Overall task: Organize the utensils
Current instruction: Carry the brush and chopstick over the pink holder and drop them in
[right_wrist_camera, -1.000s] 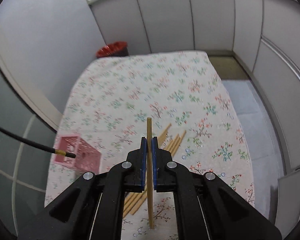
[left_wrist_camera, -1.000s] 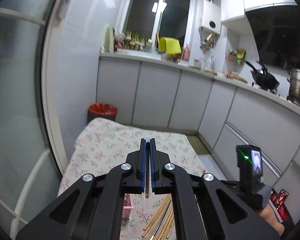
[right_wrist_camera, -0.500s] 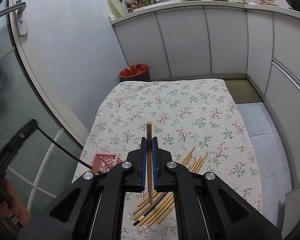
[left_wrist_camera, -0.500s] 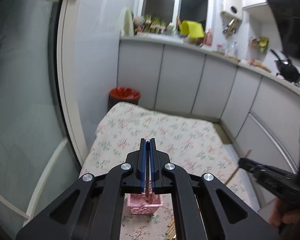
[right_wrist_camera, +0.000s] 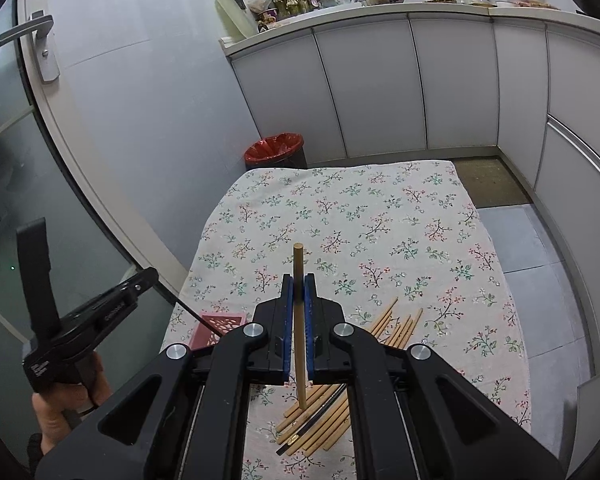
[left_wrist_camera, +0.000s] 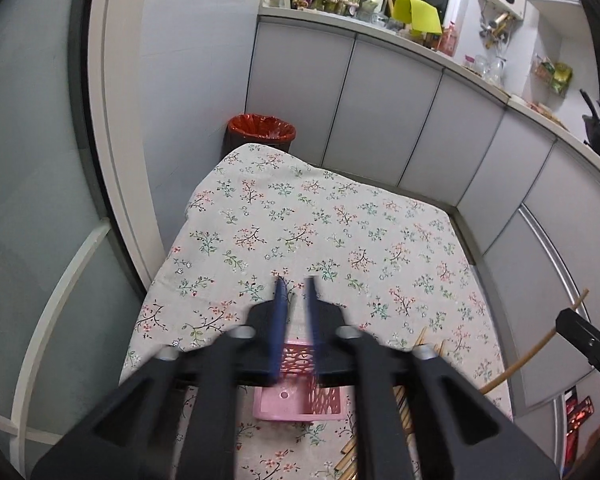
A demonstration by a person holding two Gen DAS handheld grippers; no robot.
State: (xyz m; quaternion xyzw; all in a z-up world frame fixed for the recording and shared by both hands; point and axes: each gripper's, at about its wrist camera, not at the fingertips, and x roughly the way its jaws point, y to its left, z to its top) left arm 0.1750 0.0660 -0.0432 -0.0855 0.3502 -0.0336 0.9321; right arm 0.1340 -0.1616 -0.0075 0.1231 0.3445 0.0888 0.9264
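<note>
A table (right_wrist_camera: 380, 216) under a flowered cloth fills most of both views, with a red-lined bin (right_wrist_camera: 275, 148) beyond its far edge and grey cupboards (right_wrist_camera: 452, 80) behind that. On the near left part of the cloth stands a small pink basket (left_wrist_camera: 300, 400) with open lattice walls, and just to its right lies a loose pile of chopsticks (right_wrist_camera: 328, 412), most pale wood, one dark with a light band near its end. The left gripper (left_wrist_camera: 296, 292) hangs directly over the basket with its blue jaws a narrow gap apart and blurred; in the right view a thin dark chopstick (right_wrist_camera: 198, 316) slants from its tip down toward the basket, so whether it is still pinched or just let go I cannot tell. The right gripper (right_wrist_camera: 299, 280) is closed on one wooden chopstick (right_wrist_camera: 299, 320), held near its middle, round end pointing forward past the jaws, the other end hanging over the pile. The step in hand looks like dropping sticks into the basket one by one. To do it well, the right hand should wait until the left has cleared the opening, bring its stick over the basket, tip it nearly upright with the lower end inside the walls, and only then loosen its hold, since the basket looks light enough to tip.
</note>
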